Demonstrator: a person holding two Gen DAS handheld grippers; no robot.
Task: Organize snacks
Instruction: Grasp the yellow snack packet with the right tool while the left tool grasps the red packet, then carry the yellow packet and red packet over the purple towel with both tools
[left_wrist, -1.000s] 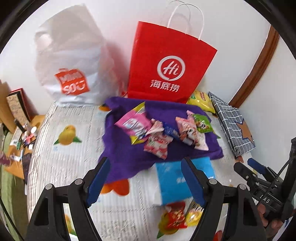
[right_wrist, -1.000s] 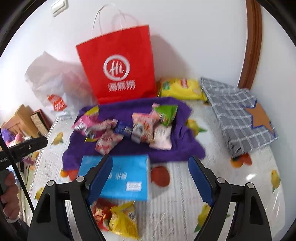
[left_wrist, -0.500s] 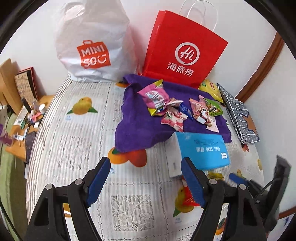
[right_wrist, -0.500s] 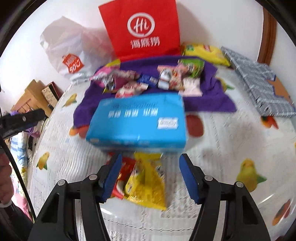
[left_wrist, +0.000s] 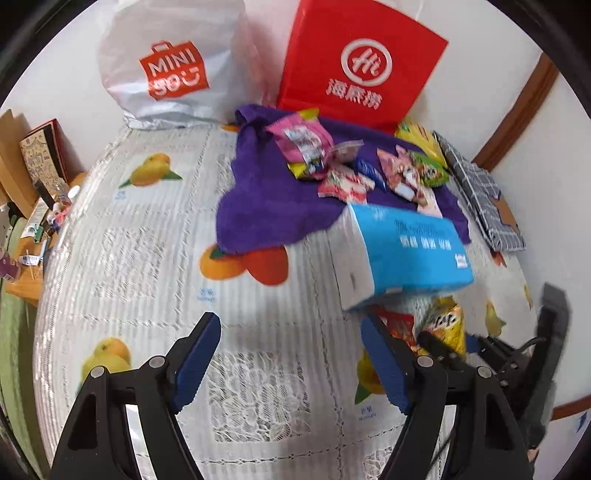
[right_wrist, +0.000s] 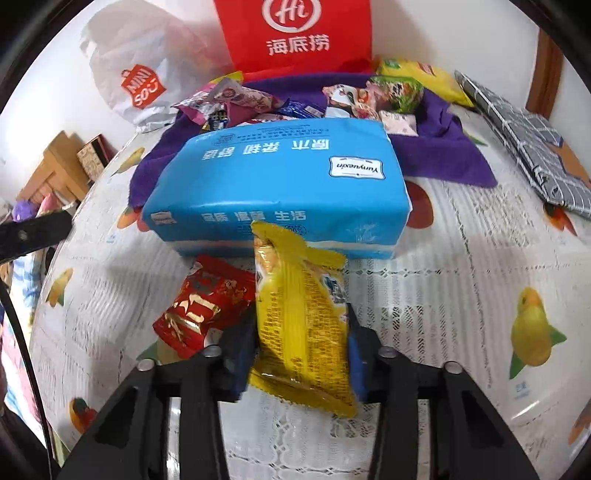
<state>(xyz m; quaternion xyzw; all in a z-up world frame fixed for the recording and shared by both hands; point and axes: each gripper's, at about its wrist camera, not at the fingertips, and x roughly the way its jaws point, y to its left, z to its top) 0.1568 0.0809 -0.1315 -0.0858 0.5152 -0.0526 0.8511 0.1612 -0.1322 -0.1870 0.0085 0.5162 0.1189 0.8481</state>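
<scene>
Right gripper has its jaws pinched on the yellow snack packet, red packet just left, tissue pack ahead; left gripper hangs wide and empty, likely leaving room

Tissue pack sits in front of the towel piled with snacks; two bags stand behind it, two snack packets right before the pack.

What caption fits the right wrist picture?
Right gripper clamps a yellow snack packet beside a red one.
</scene>
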